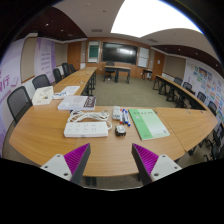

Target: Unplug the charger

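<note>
Frankly, from the gripper view I was well back from the work: my gripper (113, 160) hung spread wide above the near edge of the wooden table (40, 130), its purple pads (146, 158) holding nothing, only bare tabletop between them. Beyond the fingers lay a white power strip (86, 128), and just to its right a small dark cluster that I took for the charger (121, 117), though I could not tell how it was plugged or where its cable ran. A green sheet (150, 124) lay to the right of that, and papers (75, 101) sat farther back. I judged the approach had not begun. The risk as I saw it was closing on the cord instead of the plug body, or dragging the loose, light strip along with the pull, since nothing held it down.
</note>
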The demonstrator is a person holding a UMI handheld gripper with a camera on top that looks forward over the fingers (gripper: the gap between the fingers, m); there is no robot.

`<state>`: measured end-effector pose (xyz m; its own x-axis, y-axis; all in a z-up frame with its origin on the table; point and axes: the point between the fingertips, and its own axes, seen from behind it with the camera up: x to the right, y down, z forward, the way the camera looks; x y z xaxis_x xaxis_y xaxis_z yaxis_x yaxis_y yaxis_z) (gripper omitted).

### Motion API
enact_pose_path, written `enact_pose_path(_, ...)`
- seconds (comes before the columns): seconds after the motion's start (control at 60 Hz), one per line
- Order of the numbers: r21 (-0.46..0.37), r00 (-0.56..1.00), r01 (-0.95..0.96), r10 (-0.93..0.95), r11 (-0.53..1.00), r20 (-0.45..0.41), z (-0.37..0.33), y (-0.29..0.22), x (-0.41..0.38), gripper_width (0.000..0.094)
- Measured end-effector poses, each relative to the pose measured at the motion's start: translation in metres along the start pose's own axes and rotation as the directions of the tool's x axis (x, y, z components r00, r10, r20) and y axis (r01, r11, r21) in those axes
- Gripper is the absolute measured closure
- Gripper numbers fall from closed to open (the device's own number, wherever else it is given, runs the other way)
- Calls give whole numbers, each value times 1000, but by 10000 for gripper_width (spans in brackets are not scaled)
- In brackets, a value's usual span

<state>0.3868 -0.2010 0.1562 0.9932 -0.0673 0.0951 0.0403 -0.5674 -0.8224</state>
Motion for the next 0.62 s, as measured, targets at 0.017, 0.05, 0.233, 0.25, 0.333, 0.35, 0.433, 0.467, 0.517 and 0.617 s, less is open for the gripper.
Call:
enact_pose_path(0.017, 0, 1000, 4, -4, 1000, -2, -10, 2, -2, 80)
enact_pose_path(0.05, -5, 1000, 11, -11, 1000, -8, -29, 7, -6, 80)
enact_pose_path(0.233, -8, 1000, 27, -27, 1000, -12, -115, 25, -22, 81)
enact_pose_path(0.25, -5, 1000, 28, -28, 1000, -12, -121, 26, -23, 81)
enact_pose_path(0.333, 13, 1000, 28, -28, 1000, -9, -144, 25, -27, 78)
enact_pose_path(0.35, 16, 1000, 28, -28, 999, -7, -148, 25, -28, 79)
enact_pose_path(0.433, 30, 999, 43, -43, 999, -15, -162, 23, -29, 79)
enact_pose_path(0.467, 45, 999, 40, -39, 998, -25, -166, 21, -26, 80)
enact_pose_path(0.517, 54, 998, 41, -38, 998, -42, -170, 18, -24, 79)
enact_pose_path(0.617, 68, 998, 45, -42, 997, -39, -175, 13, -26, 77)
